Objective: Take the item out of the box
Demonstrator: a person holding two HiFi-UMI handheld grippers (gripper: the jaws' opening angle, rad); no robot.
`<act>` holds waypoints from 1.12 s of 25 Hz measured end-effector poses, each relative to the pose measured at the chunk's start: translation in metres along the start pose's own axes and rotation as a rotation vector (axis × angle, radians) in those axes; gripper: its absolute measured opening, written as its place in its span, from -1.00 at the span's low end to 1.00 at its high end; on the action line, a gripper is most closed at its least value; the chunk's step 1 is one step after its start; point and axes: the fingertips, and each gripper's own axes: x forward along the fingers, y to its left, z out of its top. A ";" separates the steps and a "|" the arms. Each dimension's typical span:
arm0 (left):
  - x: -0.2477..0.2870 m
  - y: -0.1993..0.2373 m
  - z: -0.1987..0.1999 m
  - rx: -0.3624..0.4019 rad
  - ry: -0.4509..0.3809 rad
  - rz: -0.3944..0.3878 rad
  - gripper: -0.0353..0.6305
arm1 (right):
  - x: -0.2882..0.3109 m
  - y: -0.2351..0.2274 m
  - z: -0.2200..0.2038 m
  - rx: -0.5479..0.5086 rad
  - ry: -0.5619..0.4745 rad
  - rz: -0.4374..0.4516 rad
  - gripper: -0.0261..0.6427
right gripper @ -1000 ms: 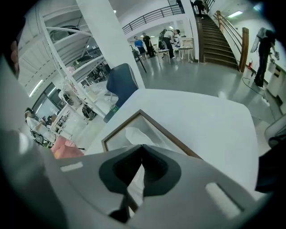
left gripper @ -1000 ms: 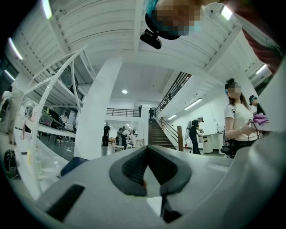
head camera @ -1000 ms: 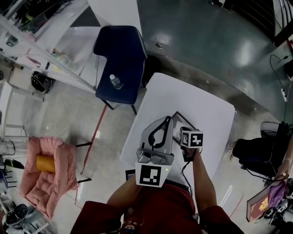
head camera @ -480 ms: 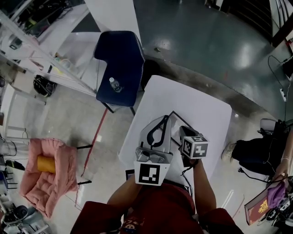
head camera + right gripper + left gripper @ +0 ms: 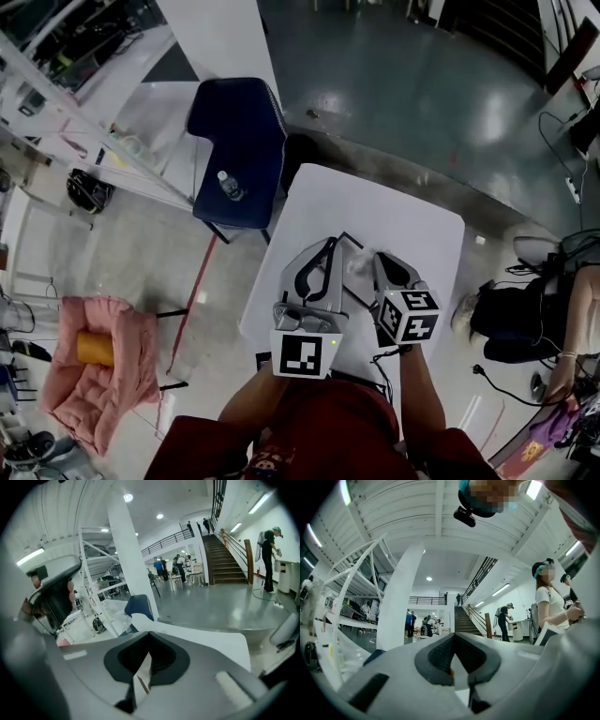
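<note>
1. Head view: the left gripper and the right gripper are held side by side over the near half of the white table, their tips pointed toward its far edge. The box is seen only as a thin dark rim on the table between the two tips. A pale, blurred thing lies there too; what it is cannot be told. A navy chair is set off the table's far left corner, with a water bottle on its seat. A pink cushioned seat is placed well apart at the left, on the grey floor.

2. Left gripper view: the left gripper is seen with its fingertips brought together and only the hollow between the dark pads left behind them. Nothing clamped can be made out. A white column and a staircase are seen beyond.

3. Right gripper view: the right gripper is fully closed at the tips. A thin pale sheet shows in the hollow; whether it is pinched cannot be told. The table's far edge, the chair and a staircase are seen ahead.
</note>
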 end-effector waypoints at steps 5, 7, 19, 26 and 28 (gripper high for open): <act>-0.001 -0.012 0.008 0.007 -0.016 -0.013 -0.88 | -0.032 0.001 0.035 -0.058 -0.121 -0.031 -0.92; 0.001 -0.015 0.010 0.014 -0.021 -0.018 -0.88 | -0.042 0.002 0.048 -0.078 -0.161 -0.036 -0.92; -0.002 -0.042 0.025 0.016 -0.043 -0.031 -0.88 | -0.117 0.010 0.108 -0.225 -0.452 -0.135 -0.92; -0.010 -0.052 0.031 0.020 -0.050 -0.026 -0.88 | -0.149 0.017 0.123 -0.280 -0.583 -0.182 -0.92; -0.012 -0.052 0.032 0.020 -0.056 -0.022 -0.88 | -0.157 0.020 0.128 -0.302 -0.631 -0.197 -0.92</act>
